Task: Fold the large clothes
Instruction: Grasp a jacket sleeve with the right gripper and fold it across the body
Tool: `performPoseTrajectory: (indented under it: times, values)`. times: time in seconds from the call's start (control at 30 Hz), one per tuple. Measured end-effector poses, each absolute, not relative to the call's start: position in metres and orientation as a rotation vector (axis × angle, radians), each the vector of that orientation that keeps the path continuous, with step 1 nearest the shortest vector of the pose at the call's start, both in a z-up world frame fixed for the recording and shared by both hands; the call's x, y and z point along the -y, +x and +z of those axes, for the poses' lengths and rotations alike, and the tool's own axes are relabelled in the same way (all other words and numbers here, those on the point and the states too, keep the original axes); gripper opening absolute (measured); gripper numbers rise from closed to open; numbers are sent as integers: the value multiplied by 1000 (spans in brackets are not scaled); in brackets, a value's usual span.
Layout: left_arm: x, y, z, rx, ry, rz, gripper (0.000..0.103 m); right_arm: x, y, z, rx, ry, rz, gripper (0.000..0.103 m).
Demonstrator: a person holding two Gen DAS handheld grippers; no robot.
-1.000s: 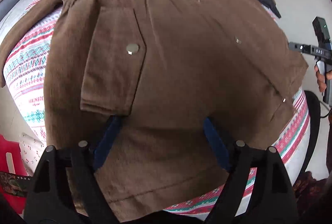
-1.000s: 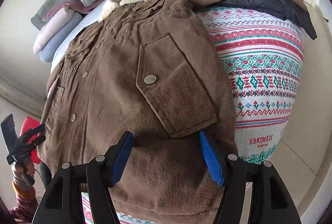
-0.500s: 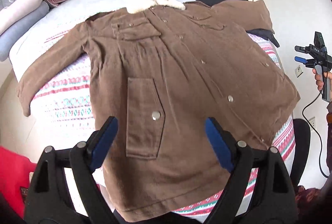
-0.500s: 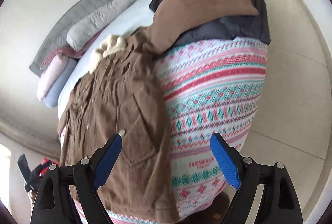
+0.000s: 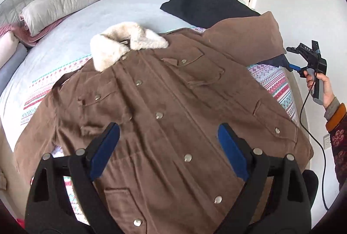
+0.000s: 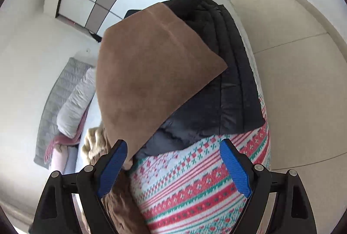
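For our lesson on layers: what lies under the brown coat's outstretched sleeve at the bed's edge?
The sleeve rests on a dark quilted jacket, which lies on the patterned blanket. How far the jacket extends beneath the sleeve is covered.

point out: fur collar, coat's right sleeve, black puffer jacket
fur collar (image 5: 121, 44), left wrist view, on the cream pile's middle.
right sleeve (image 6: 151, 73), right wrist view, on the brown cloth lying over the black jacket.
black puffer jacket (image 6: 227, 90), right wrist view, on its quilted panel.
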State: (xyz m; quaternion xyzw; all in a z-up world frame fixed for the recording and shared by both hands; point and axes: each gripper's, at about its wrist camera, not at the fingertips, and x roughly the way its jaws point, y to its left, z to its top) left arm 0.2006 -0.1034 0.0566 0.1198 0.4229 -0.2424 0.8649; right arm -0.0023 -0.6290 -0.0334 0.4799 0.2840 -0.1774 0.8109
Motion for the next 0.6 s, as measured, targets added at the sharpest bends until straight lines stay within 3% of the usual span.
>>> performPoseTrajectory:
  times: [0.2, 0.27, 0.3, 0.33, 0.5, 0.6]
  values:
    - [204, 261, 19, -853, 285, -628, 92, 651, 21, -46, -452, 1087, -422, 86]
    - [233, 278, 7, -839, 274, -659, 88, 648, 27, -41, -413, 1053, -431, 58]
    - [245, 286, 2, -835, 268, -669, 83, 647, 32, -39, -407, 1051, -417, 24]
    - [257, 294, -1, -838, 257, -674, 79, 647, 34, -35, -395, 1055, -390, 7]
    - [289, 325, -14, -839, 66, -789, 35, 654, 27, 19, -235, 993, -326, 5]
    - [307, 337, -43, -913, -67, -871, 24, 656, 31, 45, -212, 943, -305, 5]
